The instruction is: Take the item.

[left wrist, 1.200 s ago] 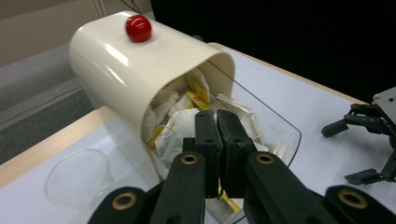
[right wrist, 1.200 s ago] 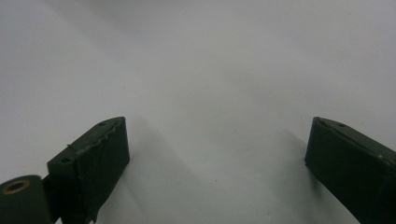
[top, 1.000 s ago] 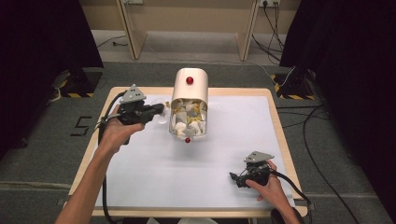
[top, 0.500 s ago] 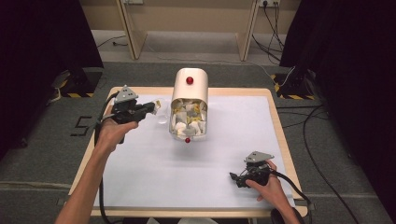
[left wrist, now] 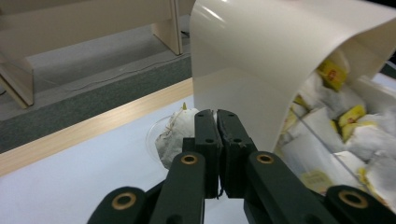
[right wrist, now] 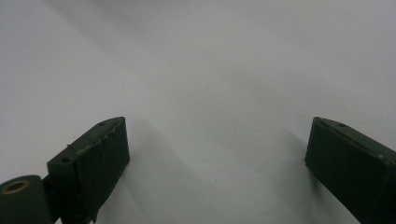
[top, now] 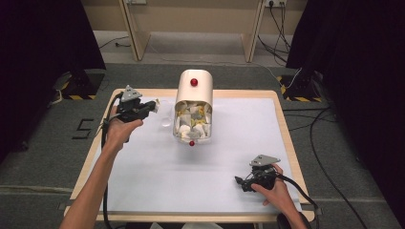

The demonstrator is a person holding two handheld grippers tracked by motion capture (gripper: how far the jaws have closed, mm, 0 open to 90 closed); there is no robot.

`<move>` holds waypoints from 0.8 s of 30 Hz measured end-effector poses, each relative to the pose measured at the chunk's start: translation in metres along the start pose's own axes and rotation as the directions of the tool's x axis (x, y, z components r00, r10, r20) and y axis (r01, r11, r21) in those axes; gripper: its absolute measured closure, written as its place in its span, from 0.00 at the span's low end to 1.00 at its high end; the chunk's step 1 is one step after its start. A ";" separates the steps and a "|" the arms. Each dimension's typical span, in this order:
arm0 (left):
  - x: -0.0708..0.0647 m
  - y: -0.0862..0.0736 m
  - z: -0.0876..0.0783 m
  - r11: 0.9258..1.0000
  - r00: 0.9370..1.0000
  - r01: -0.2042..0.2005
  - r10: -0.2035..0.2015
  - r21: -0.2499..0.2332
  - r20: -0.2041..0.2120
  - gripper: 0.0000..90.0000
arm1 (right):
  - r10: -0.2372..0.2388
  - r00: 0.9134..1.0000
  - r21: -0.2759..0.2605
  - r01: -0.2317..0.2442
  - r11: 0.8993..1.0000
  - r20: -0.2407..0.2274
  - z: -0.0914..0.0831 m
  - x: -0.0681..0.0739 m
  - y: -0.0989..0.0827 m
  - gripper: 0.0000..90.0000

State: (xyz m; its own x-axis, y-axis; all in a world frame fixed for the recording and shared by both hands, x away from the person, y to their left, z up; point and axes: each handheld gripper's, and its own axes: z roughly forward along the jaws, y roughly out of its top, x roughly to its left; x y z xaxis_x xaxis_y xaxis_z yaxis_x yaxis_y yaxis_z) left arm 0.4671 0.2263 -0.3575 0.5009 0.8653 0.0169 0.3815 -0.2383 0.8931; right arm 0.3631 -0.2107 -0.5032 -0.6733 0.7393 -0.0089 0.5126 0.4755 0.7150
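Observation:
A cream dispenser box (top: 193, 95) stands at the back middle of the white table mat, its open front full of tea bags (top: 192, 123). Just left of it sits a small clear cup (top: 165, 120). My left gripper (top: 154, 106) hovers at the cup's left side, shut. In the left gripper view its tips (left wrist: 215, 114) pinch the top of a white tea bag (left wrist: 175, 137) that hangs down into the clear cup (left wrist: 154, 135), beside the dispenser's wall (left wrist: 243, 60). My right gripper (top: 239, 181) rests at the front right, open, with bare mat between its jaws (right wrist: 217, 135).
The dispenser has a red knob on top (top: 194, 82) and another at its lower front edge (top: 191, 143). The wooden table edge (top: 282, 124) frames the mat. Cables (top: 329, 167) run across the carpet at the right, and wooden furniture legs (top: 136, 28) stand behind the table.
My left hand has drawn the shut gripper leftwards, away from the dispenser, and lower toward the cup. The right hand and gripper have stayed put.

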 end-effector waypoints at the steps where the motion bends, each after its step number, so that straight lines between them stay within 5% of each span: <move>1: 0.001 0.000 0.003 1.000 1.000 0.004 -0.004 0.001 -0.004 0.96 | 0.000 1.000 0.000 0.000 1.000 0.000 0.000 0.000 0.000 0.08; 24: 0.012 -0.004 0.059 0.999 0.999 0.022 -0.021 0.027 -0.048 0.96 | 0.000 1.000 0.002 0.000 1.000 0.000 0.000 0.000 0.000 0.08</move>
State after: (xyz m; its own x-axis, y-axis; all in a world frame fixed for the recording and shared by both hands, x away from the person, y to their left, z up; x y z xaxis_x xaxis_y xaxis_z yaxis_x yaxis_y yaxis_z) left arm 0.5176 0.2117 -0.3878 0.4547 0.8904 0.0201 0.4135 -0.2310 0.8807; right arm 0.3630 -0.2108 -0.5031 -0.6738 0.7389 -0.0089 0.5132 0.4766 0.7138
